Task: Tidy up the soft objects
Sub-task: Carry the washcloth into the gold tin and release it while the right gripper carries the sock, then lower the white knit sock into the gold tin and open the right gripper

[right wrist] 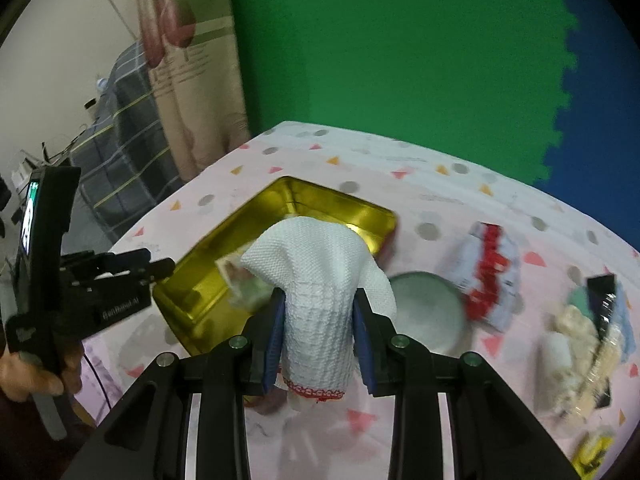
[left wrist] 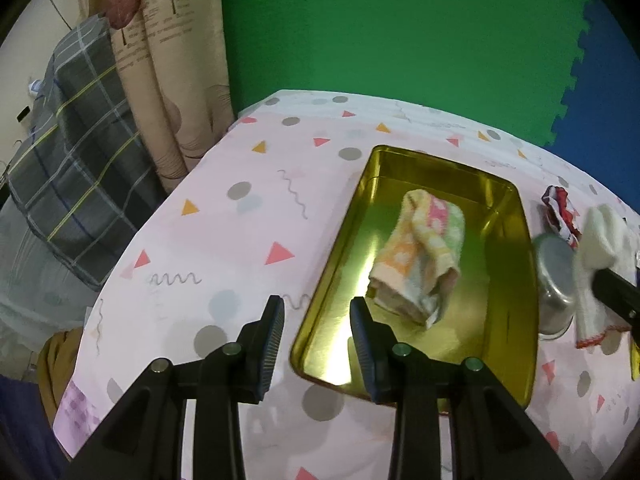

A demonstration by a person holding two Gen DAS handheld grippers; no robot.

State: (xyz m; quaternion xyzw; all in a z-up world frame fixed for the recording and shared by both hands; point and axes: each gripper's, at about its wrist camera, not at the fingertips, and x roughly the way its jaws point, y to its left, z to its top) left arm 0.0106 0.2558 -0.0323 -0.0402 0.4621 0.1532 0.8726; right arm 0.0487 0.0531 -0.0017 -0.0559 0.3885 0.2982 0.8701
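Observation:
A gold metal tray lies on the pink patterned tablecloth. Inside it rests a folded towel in orange, pink and green. My left gripper hangs open over the tray's near left corner with nothing between its fingers. My right gripper is shut on a white waffle cloth with a red-stitched hem, held above the table just right of the tray. In the left wrist view that cloth and the right gripper's black tip appear at the right edge. In the right wrist view the left gripper shows at the left, held by a hand.
A metal bowl or cup stands right of the tray. A red-and-white wrapper lies beyond it, and a pile of soft and packaged items sits at the far right. Curtains and a plaid-covered object flank the table's left side.

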